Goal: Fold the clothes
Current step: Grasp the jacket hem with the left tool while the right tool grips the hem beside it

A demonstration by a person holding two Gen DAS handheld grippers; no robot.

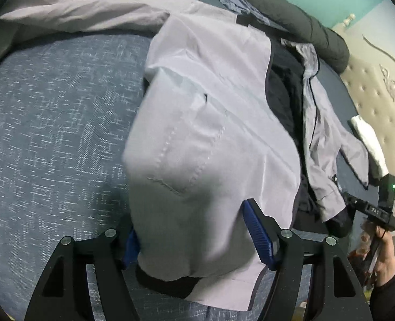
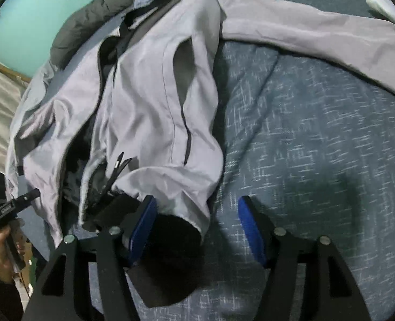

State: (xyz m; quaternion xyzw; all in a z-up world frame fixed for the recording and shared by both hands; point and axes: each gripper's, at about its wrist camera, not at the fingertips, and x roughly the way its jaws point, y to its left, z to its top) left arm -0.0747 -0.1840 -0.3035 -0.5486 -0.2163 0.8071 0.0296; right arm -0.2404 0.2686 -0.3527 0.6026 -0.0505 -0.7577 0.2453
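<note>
We hold both grippers open over the grey jacket [image 1: 211,123]: left gripper [image 1: 197,240] straddling its folded panel, right gripper [image 2: 197,230] beside the black cuff [image 2: 170,230]; neither pinches fabric, so we should seat pads squarely before closing.

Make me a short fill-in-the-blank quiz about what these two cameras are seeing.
1. The grey jacket lies on a ____ bedspread.
2. The pads on the left tool are coloured ____.
3. The sleeve near the right tool ends in a ____ cuff.
4. The wall behind the bed is ____.

Missing words: blue; blue; black; turquoise
</note>
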